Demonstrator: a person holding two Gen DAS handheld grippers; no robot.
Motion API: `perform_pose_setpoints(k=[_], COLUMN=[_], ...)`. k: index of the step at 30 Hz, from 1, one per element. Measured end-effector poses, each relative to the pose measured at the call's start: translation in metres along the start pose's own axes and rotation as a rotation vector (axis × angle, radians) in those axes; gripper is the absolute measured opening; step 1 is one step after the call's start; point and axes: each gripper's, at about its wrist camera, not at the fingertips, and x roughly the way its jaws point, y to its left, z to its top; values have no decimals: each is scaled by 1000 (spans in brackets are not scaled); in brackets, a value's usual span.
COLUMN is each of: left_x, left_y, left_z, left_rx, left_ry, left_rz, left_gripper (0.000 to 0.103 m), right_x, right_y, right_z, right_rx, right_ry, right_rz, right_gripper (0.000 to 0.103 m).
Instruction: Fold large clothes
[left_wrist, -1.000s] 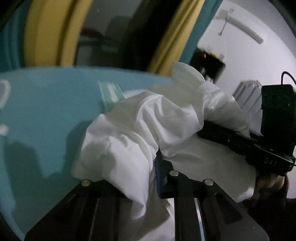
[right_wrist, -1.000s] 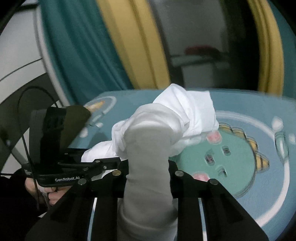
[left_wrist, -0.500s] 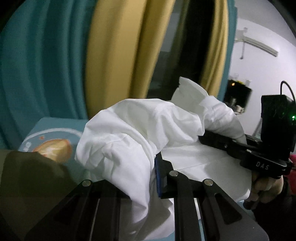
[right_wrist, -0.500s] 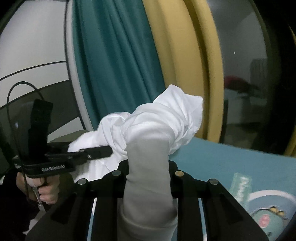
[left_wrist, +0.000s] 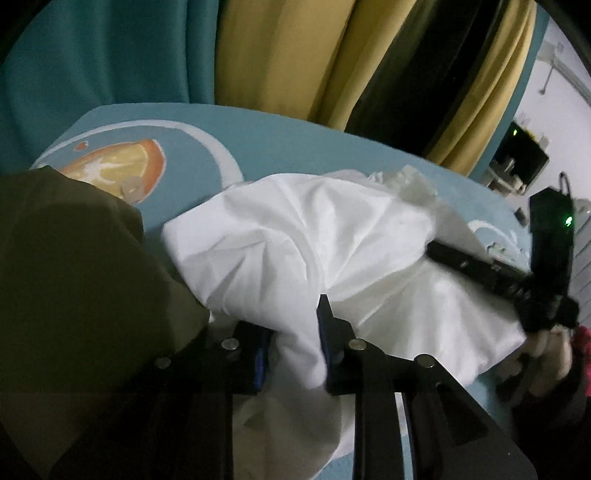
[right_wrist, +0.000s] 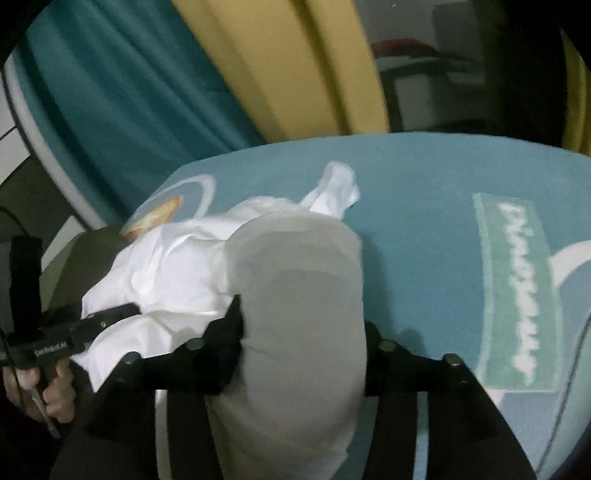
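A large white garment (left_wrist: 317, 243) is bunched up over the teal printed mat (left_wrist: 280, 147). My left gripper (left_wrist: 295, 332) is shut on a fold of it, cloth squeezed between the jaws. My right gripper (right_wrist: 303, 325) is shut on a thick grey-white roll of the same garment (right_wrist: 295, 280), which hides the fingertips. In the left wrist view the right gripper (left_wrist: 480, 266) reaches into the cloth from the right. In the right wrist view the left gripper (right_wrist: 74, 332) holds the cloth at the left.
An olive-green cloth (left_wrist: 74, 277) lies at the mat's left side, beside the garment. Teal and yellow curtains (left_wrist: 295, 55) hang behind the mat. A pale green printed label (right_wrist: 517, 295) and an orange print (left_wrist: 122, 166) mark the mat.
Both grippers have swung down with the garment: the views tilted from the curtains back to the mat, and the bundle now sits low over the mat near the olive cloth.
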Motion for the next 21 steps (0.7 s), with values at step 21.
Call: perform_pose_setpoints(k=[21], left_x=[-93], left_y=[-12], left_z=[-48], left_rx=[13], left_ry=[-124], left_rz=[203], left_gripper=[31], right_x=[-92], right_y=[-12], right_z=[-63], right_rx=[28], right_ry=[-5], right_rz=[-65], right_gripper=[84])
